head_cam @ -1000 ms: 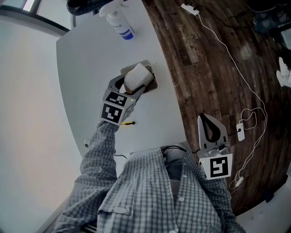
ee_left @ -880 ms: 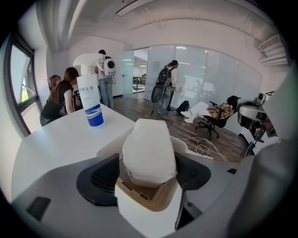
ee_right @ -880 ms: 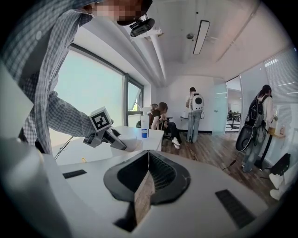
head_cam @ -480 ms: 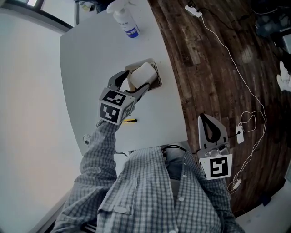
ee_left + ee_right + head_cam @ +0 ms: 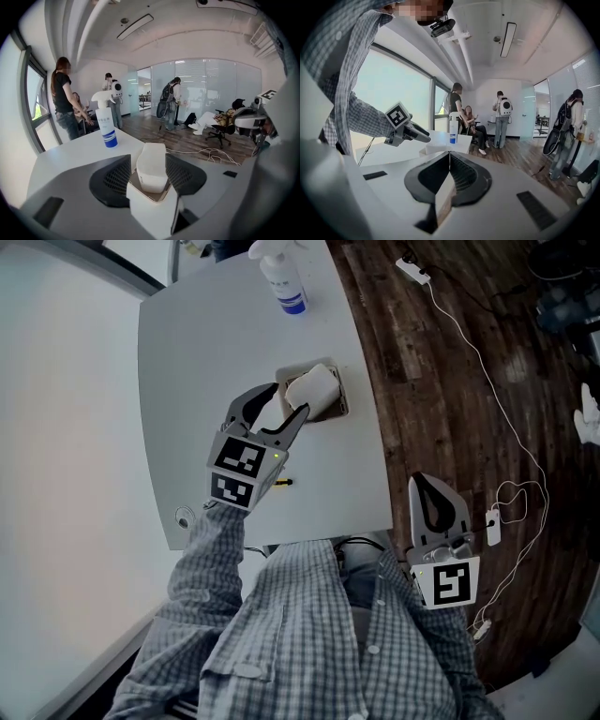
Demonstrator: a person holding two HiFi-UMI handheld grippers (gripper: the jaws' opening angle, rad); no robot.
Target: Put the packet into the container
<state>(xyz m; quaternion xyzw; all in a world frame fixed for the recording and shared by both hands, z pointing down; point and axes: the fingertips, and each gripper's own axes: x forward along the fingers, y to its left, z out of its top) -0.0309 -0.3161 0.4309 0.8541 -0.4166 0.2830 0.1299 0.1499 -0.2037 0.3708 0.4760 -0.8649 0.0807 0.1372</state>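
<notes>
The soft white rounded-rectangular packet (image 5: pixel 311 388) stands on end inside the small open-topped rectangular container (image 5: pixel 151 213), which is pale outside and tan inside. The packet leans slightly, and its upper part projects above the rim. The container rests flat on the white tabletop (image 5: pixel 206 352), near the table's right edge.

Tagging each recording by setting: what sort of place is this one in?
Likely an open office: glass partition walls, a wheeled office chair, and a white table on wood flooring.
</notes>
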